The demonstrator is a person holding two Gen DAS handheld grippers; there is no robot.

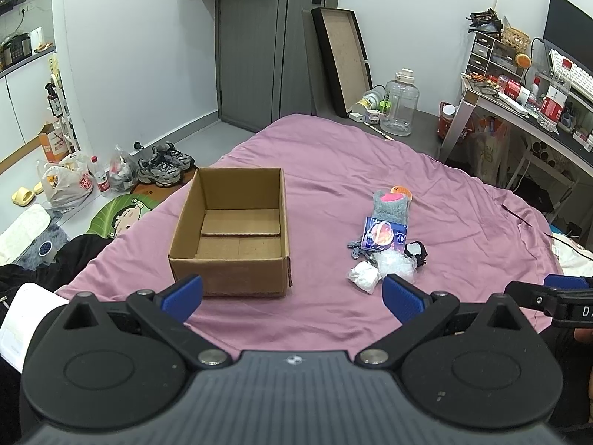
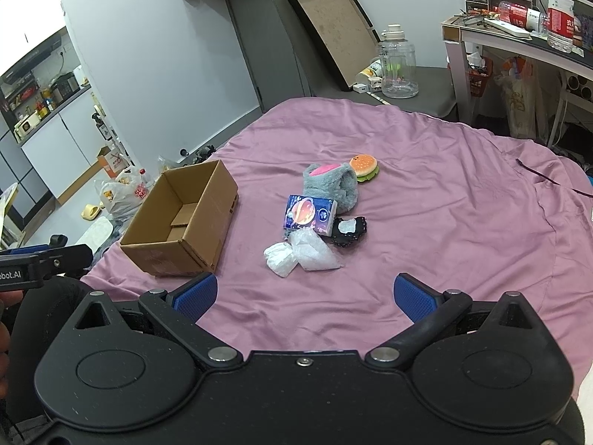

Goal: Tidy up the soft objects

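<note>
Showing both tools held low over the purple bedspread (image 2: 426,193), nothing yet picked up. Left gripper (image 1: 292,296) spread wide and empty, aimed at the near wall of the cardboard box (image 1: 229,237); right gripper (image 2: 305,294) likewise spread wide and empty, aimed at the pile of soft items just right of the box. Nearest to the right fingers: white crumpled wad (image 2: 280,258) touching clear plastic bag (image 2: 315,251), both straight ahead of the open jaws and slightly left of centre. Behind these, farther from the box front: blue tissue pack (image 2: 309,213), long axis running across the view, partly overlapping a black pouch (image 2: 350,231); then grey fluffy sock (image 2: 331,183) with pink lining, and burger plush (image 2: 364,166) at the far end. Pile strung roughly away from the fingers, alongside the box's right wall. Right tool judged nearer to the pile; left nearer to the box. Box interior bare, only its folded bottom flaps visible.
</note>
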